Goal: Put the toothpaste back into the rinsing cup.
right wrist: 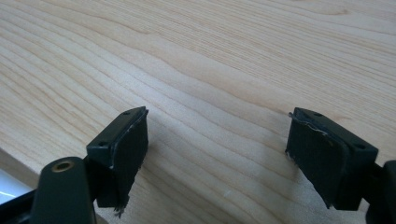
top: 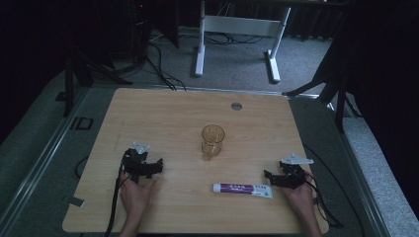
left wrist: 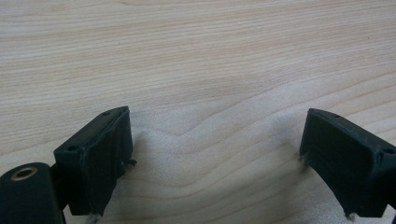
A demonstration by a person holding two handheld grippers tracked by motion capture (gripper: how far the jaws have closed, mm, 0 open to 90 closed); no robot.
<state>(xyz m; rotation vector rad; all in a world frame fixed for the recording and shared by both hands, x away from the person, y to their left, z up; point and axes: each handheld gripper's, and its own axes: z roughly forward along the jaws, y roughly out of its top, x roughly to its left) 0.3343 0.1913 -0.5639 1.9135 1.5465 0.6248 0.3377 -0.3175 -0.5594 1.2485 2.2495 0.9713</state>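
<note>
My wooden table [top: 163, 113] sits on grey carpet [top: 237, 59]; beyond it, a white desk frame [top: 237, 29], cables [top: 158, 61], darkness.

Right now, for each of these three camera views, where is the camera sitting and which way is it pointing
High view: fixed above the person's side, looking forward and down on the table, glass and tube; both hands and forearms enter from the bottom, holding the left gripper and right gripper.
Left gripper view: rides the left gripper, looking along its open jaws at bare wood.
Right gripper view: rides the right gripper, jaws open, over bare wood.
Shared: all three show the same wooden tabletop.
</note>
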